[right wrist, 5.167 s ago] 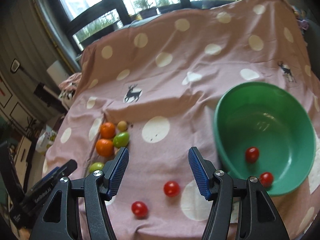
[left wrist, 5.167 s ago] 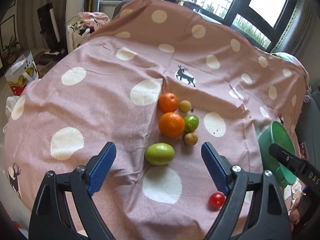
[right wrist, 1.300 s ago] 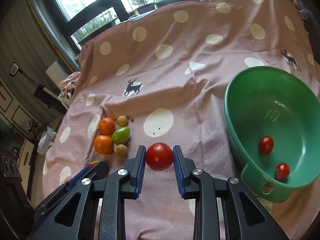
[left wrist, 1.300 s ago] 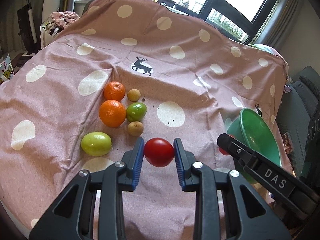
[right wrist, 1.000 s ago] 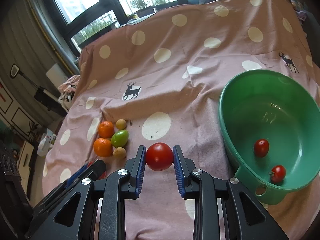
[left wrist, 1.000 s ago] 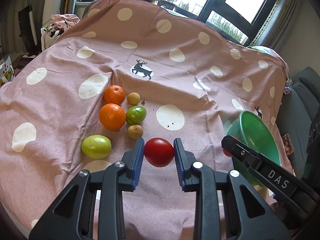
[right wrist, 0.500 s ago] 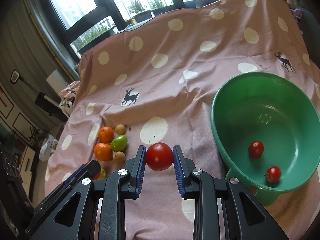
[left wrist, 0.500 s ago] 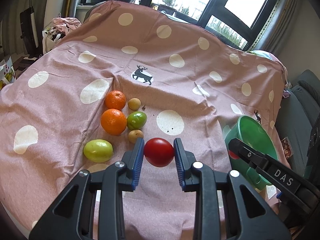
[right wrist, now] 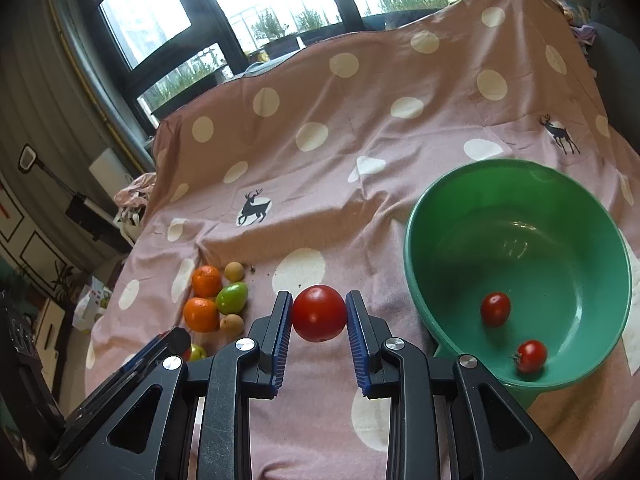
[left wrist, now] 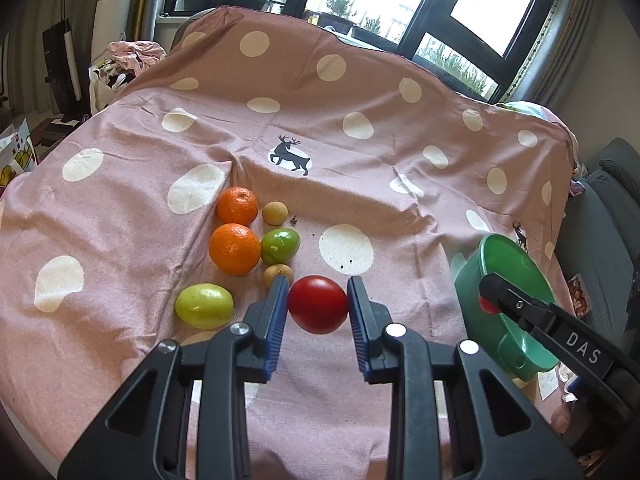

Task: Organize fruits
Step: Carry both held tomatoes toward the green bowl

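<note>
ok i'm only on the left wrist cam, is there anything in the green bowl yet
Observer: Yes. The right wrist view looks into the green bowl, and two small red tomatoes lie inside, one nearer the middle and one by the near wall.
Operator: and is the other one carrying anything, i only see a red sliver at its tip
Observer: The right gripper has its fingers shut on a whole red tomato, just left of the bowl in that view.
</note>
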A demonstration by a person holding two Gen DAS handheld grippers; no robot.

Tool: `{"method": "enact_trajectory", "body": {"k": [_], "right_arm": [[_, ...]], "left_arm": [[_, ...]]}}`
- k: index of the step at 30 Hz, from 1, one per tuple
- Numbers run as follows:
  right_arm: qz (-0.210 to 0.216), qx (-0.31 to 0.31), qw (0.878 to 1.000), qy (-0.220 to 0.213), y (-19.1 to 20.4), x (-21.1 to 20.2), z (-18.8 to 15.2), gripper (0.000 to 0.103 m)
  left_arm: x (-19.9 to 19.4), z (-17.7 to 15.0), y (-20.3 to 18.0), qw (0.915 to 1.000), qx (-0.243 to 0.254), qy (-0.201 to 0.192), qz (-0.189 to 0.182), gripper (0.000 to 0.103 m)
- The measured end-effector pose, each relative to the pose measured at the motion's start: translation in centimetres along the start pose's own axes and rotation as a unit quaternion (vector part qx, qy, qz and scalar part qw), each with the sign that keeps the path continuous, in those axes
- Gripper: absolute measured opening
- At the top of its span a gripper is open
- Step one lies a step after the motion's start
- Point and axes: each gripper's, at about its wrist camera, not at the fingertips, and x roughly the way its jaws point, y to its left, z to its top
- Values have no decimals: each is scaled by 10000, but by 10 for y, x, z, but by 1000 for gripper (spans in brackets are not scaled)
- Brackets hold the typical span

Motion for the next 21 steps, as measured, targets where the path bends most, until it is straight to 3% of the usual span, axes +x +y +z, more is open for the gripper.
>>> {"method": "enact_trajectory", "body": {"k": [12, 21], "right_arm": [[-108, 33, 9997, -206, -3, -7, 3, 29], [-114, 178, 9989, -417, -11, -12, 9, 30]], "left_arm": [[-5, 3, -5, 9998, 84, -145, 91, 30], [-5, 17, -23, 9987, 418, -254, 104, 30]]}}
